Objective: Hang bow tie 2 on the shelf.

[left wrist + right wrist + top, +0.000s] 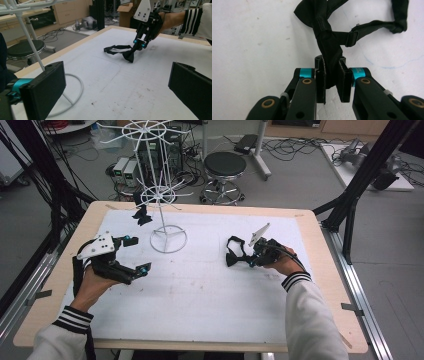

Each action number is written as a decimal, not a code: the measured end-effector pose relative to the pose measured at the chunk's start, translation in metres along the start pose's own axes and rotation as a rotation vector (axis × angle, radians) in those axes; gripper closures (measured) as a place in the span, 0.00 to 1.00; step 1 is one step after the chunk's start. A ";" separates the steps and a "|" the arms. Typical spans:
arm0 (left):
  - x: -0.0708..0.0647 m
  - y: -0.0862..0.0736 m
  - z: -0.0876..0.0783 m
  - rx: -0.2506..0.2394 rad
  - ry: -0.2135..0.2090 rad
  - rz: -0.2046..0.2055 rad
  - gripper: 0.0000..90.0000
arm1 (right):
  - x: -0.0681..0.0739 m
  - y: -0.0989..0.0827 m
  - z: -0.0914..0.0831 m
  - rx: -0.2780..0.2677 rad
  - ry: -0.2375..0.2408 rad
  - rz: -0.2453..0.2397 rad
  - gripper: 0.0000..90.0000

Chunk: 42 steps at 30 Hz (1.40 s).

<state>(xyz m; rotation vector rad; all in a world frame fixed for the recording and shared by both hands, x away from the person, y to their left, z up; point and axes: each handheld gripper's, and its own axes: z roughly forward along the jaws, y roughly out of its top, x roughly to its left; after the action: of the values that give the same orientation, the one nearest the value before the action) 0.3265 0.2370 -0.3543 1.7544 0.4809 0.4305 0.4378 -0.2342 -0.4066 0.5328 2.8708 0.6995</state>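
My right tool (251, 260) is clamped on a black bow tie (233, 256), pinching a fold of its cloth between the two jaws. In the right gripper view the fabric (329, 57) runs up out of the jaws and its thin strap (372, 26) loops off to one side, lying on the white mat. The tie sits on the table (320, 285) to the right of the white wire rack (161, 195), well apart from the rack's ring base (169, 239). Most of the tie lies flat on the mat; the pinched end is at the tool tips.

My left tool (136, 255) has its jaws spread wide with nothing between them. It hovers left of the rack's base, near it, and points toward the right side of the table. In the left gripper view my two black pads (43, 92) frame the mat, with the rack's white post (30, 40) and ring base just beside the near pad, and my other tool (140, 45) farther off holding the tie (122, 51).

A second small black cloth piece (142, 215) is at the rack's lower tier, on the rack's left side; I cannot tell whether it hangs from a wire arm or lies on the mat. Beyond the table, behind the rack, stands a round black stool (225, 167).
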 end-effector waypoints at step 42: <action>-0.014 0.021 0.015 -0.021 -0.058 0.030 0.02 | 0.063 0.034 -0.074 -0.445 0.036 -0.097 0.89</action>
<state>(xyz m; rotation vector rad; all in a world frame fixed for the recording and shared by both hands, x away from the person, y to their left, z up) 0.3242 0.2126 -0.3382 1.7511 0.4082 0.4028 0.3743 -0.2138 -0.3282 0.3162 2.6224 1.2902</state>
